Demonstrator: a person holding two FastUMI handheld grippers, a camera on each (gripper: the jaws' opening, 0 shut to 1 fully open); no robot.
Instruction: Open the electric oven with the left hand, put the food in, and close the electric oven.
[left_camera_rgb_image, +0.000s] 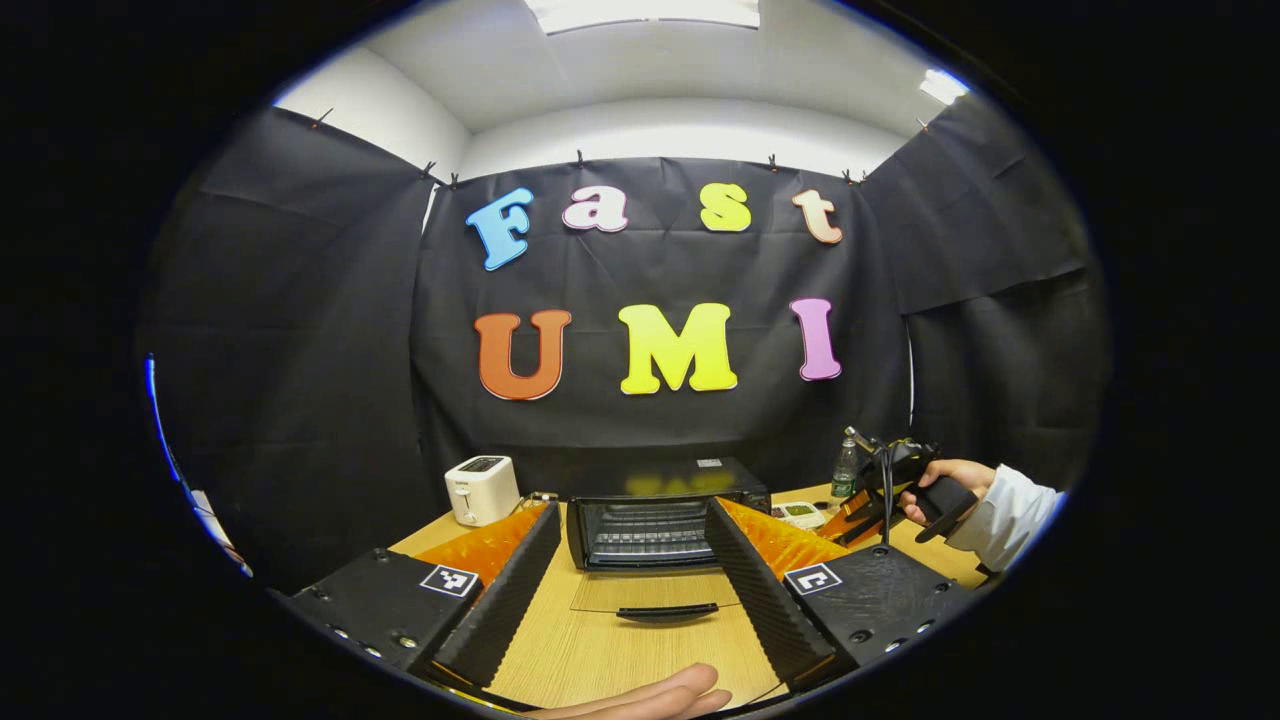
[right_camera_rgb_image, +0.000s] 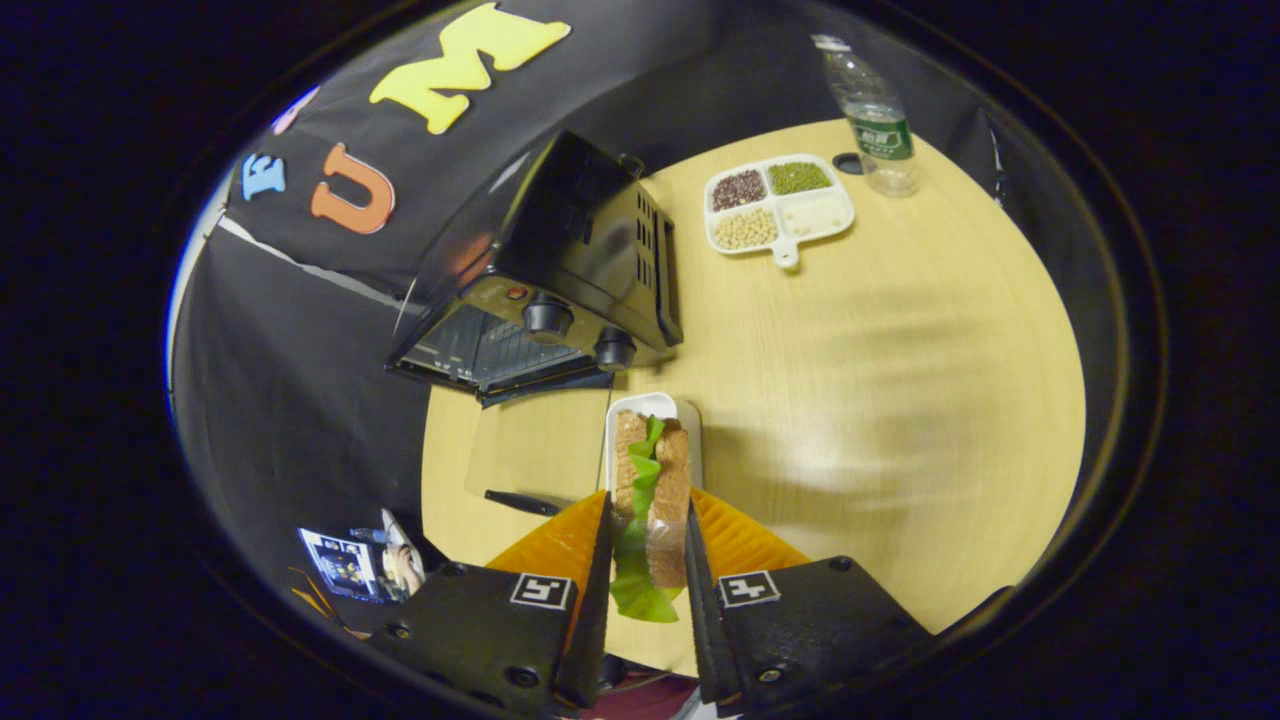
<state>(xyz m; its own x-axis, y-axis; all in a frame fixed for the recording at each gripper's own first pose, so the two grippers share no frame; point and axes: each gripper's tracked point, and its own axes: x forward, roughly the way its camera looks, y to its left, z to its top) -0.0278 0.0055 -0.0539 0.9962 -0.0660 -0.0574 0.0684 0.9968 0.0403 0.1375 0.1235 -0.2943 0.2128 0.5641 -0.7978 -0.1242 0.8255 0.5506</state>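
Observation:
The black electric oven (left_camera_rgb_image: 650, 520) stands on the wooden table with its glass door (left_camera_rgb_image: 655, 590) folded down flat and the wire rack showing inside. My left gripper (left_camera_rgb_image: 640, 585) is open, its fingers on either side of the door handle (left_camera_rgb_image: 667, 611) and touching nothing. In the right gripper view, my right gripper (right_camera_rgb_image: 648, 510) is shut on a sandwich (right_camera_rgb_image: 650, 480) of bread and lettuce, over a white plate (right_camera_rgb_image: 655, 408) in front of the oven (right_camera_rgb_image: 560, 260). The open door (right_camera_rgb_image: 520, 440) lies to the left of the plate.
A white toaster (left_camera_rgb_image: 481, 489) stands left of the oven. A divided tray of grains (right_camera_rgb_image: 780, 205) and a water bottle (right_camera_rgb_image: 870, 110) sit beyond the oven's right side. A hand in a white sleeve (left_camera_rgb_image: 1005, 510) holds the other gripper (left_camera_rgb_image: 885, 485). Fingers (left_camera_rgb_image: 650, 695) rest at the table's near edge.

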